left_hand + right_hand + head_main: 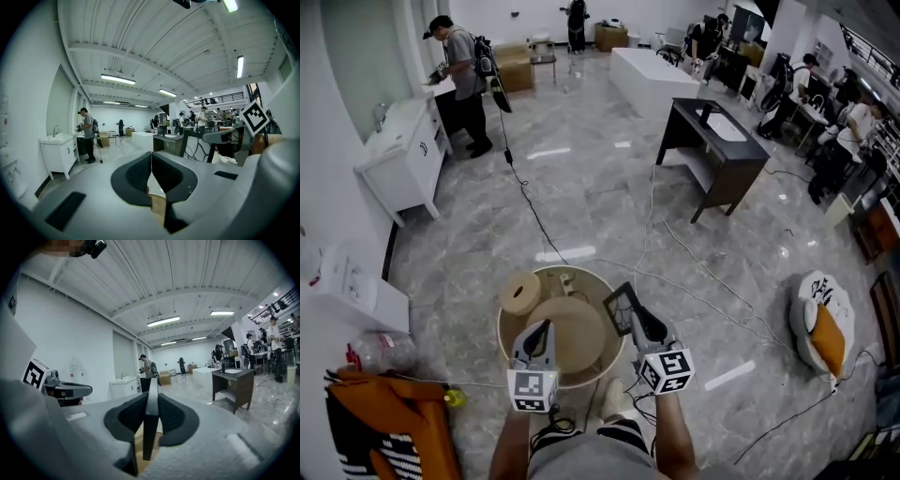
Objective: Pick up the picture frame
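The round wooden tabletop (508, 330) stands on the marble floor (581, 197), with a roll of tape (521, 292) on it. The dark picture frame (622, 307) looks lifted clear of it, over its right rim, pinched edge-on between the jaws of the right gripper (637, 319). The left gripper (542, 334) holds nothing, its jaws pressed together. The pick-up itself looks done; only keeping a steady hold remains.
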The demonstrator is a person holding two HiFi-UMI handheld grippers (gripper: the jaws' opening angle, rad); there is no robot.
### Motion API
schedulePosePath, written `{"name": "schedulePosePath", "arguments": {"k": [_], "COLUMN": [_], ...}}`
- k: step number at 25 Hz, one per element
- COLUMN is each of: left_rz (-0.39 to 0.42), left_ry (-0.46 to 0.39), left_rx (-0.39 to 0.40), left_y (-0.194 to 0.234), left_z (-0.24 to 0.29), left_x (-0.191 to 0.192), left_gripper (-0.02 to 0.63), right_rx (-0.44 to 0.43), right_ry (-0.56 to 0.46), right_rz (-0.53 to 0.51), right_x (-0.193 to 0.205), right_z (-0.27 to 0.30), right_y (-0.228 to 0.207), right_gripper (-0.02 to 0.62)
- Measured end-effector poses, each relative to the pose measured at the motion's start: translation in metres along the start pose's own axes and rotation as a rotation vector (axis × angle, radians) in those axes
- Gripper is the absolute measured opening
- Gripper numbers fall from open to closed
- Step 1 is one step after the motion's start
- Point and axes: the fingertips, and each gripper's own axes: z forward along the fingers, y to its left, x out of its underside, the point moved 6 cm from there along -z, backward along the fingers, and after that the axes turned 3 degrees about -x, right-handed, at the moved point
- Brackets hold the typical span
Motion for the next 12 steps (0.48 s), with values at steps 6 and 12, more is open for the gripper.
{"name": "schedulePosePath", "arguments": {"k": [6,12], "left_rz": [0.022,0.058], "left_ry": [-0.003,-0.012], "left_rx": [-0.001,0.027], "left_y": [0.008,0.011], "left_z": [-0.047,-0.084], "left_x": [-0.001,0.004], "left_gripper": [0.020,0.020], "right_rx": [0.083,0.124], "right_ry": [-0.050,-0.050], "right_rz": [-0.038,-0.040], "right_x": [-0.005,0.007], "right_z": [-0.048,-0.083], "right_y": [0.032,0.060], "right_gripper": [0.067,0.067]}}
